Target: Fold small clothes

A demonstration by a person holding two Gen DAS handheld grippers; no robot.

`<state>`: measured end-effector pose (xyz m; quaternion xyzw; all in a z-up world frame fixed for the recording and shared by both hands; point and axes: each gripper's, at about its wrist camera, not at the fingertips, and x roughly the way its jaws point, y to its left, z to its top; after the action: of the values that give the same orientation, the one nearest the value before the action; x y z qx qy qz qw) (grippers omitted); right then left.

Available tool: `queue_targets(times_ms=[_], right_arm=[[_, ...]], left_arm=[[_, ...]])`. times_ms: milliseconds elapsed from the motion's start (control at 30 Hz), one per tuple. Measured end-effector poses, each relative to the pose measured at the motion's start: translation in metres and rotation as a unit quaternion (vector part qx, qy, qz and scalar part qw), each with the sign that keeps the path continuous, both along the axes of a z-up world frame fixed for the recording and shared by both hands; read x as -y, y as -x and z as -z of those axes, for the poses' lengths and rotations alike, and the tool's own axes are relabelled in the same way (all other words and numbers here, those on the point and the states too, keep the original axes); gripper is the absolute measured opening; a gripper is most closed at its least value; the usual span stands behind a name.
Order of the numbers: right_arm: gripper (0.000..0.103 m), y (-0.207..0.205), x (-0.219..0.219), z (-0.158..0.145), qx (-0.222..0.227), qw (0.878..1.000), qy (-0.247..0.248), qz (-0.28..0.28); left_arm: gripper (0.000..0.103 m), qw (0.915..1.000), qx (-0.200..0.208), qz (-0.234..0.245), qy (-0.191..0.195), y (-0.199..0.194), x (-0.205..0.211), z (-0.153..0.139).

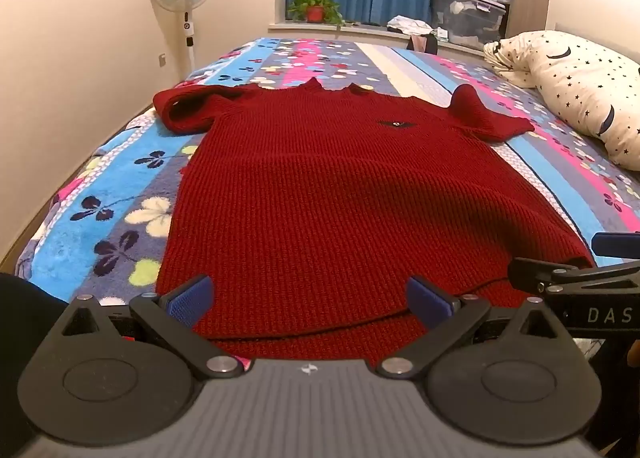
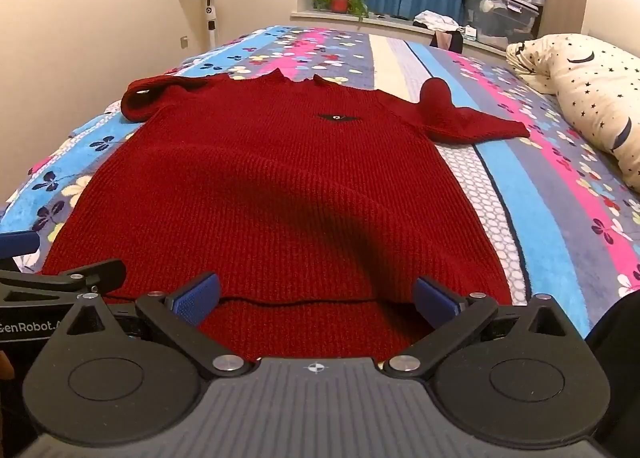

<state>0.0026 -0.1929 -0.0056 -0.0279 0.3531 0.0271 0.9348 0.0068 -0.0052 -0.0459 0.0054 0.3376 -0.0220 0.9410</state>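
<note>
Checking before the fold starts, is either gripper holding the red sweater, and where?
Nothing is held. Left gripper and right gripper are both open over the red sweater hem.

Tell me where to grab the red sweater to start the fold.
Grip the red sweater at its near hem, one corner per hand-held gripper, coming in low from the bed's near edge. It lies flat, collar far, hem closest; the left and right hand-held grippers already sit open at the hem.
</note>
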Motion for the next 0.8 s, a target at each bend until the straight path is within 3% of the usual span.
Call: queue_targets(times_ms=[800], right_arm=[[0.102, -0.0009, -0.0002, 0.0029, -0.003, 1.0, -0.003, 0.001]], left_arm=[[0.103, 1.0, 0.0, 0.0, -0.002, -0.0002, 0.0002, 0.0008]])
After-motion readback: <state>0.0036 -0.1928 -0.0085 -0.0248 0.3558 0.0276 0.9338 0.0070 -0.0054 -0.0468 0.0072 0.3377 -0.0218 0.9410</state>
